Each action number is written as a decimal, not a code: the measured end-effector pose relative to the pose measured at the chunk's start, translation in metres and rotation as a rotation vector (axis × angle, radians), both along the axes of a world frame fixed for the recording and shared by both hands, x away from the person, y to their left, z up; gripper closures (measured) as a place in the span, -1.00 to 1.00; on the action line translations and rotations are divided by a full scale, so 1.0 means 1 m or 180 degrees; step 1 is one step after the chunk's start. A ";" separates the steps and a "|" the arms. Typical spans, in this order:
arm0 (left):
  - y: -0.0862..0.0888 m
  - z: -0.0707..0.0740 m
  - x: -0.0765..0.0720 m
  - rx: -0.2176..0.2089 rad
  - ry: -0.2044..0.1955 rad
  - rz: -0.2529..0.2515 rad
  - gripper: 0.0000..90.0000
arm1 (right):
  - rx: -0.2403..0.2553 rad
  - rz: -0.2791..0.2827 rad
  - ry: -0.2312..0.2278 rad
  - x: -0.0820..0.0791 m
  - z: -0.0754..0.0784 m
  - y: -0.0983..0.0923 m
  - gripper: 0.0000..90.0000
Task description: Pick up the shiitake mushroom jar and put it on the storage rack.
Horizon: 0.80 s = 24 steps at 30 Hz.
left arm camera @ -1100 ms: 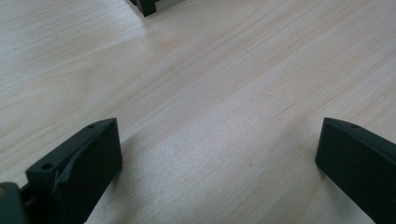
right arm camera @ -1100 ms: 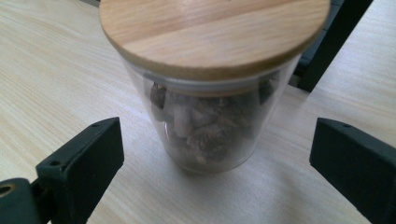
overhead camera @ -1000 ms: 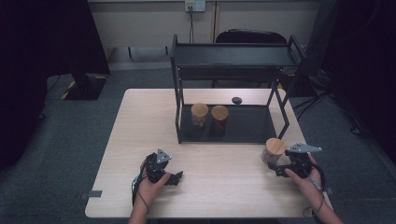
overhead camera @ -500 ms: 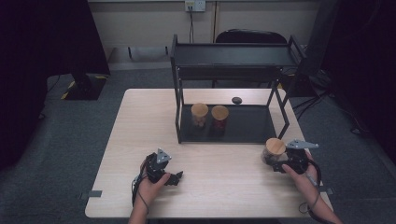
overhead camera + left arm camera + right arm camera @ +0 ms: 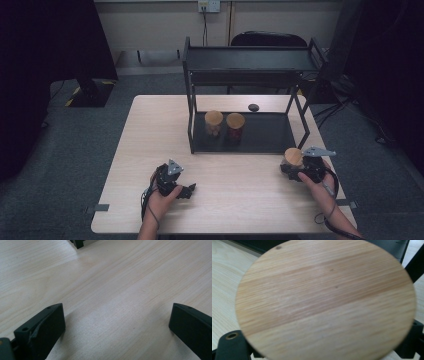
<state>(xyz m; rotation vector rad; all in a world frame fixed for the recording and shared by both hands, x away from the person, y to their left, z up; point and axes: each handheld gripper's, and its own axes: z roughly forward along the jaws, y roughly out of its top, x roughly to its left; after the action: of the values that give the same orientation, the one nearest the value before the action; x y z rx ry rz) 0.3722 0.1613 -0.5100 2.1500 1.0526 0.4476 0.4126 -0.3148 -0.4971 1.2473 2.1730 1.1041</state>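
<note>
Three jars total: one out front by the right hand, two parked on the rack's bottom shelf, so this looks like a shelf-loading job with one jar left to go.
Left gripper [image 5: 186, 190]: nearest the camera side, resting low on the surface [image 5: 240, 200], fingers [image 5: 42, 327] spread wide with nothing but bare wood between them. My guess is it's just parked out of the way.
Left hand pose: forearm comes straight up from the bottom edge, hand wrapped round the gripper body, fingers pointing off to the right, roughly level.
Right gripper [image 5: 291, 170]: set around the front jar [image 5: 292, 161], jaws have just been closing with the jar between them. In the right gripper view the wooden lid [image 5: 325, 300] sits right over the black fingers [image 5: 232, 345], so I can't tell if the pads are actually pressing the glass yet.
Right hand pose: forearm angles in from the bottom right, gripper pointing left toward the jar, grey plate on top.
Front jar location: upright on the surface, just in front of the rack's right front leg.
Rack [image 5: 247, 65]: black two-tier thing at the far half of the surface, open at the front, which is probably why the approach is from this side.
Shelved jars: light-filled jar [image 5: 213, 123] and dark-filled jar [image 5: 235, 127] stand side by side at the left of the lower shelf, leaving free room to their right.
</note>
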 end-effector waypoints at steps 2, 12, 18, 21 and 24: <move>0.000 0.000 0.000 -0.0002 -0.0001 -0.0001 -1.00 | 0.0002 -0.0002 0.0003 0.001 -0.001 0.001 -0.70; 0.000 0.000 0.000 0.0000 0.0000 -0.0001 -1.00 | 0.0002 0.0063 -0.0081 0.001 -0.004 0.006 -0.46; 0.000 0.000 0.000 -0.0001 0.0000 0.0000 -1.00 | -0.0064 0.0069 -0.0115 0.000 -0.003 0.007 -0.44; 0.000 0.000 0.000 -0.0002 -0.0001 -0.0001 -1.00 | -0.0075 0.0078 -0.0119 0.000 -0.003 0.008 -0.44; 0.000 0.000 0.000 -0.0002 0.0000 -0.0001 -1.00 | -0.0115 0.0089 -0.0156 0.000 -0.001 0.009 -0.44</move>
<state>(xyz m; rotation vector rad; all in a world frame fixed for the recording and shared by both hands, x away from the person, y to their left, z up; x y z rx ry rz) 0.3723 0.1613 -0.5100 2.1496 1.0523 0.4473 0.4130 -0.3061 -0.4986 1.1656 2.1703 1.0900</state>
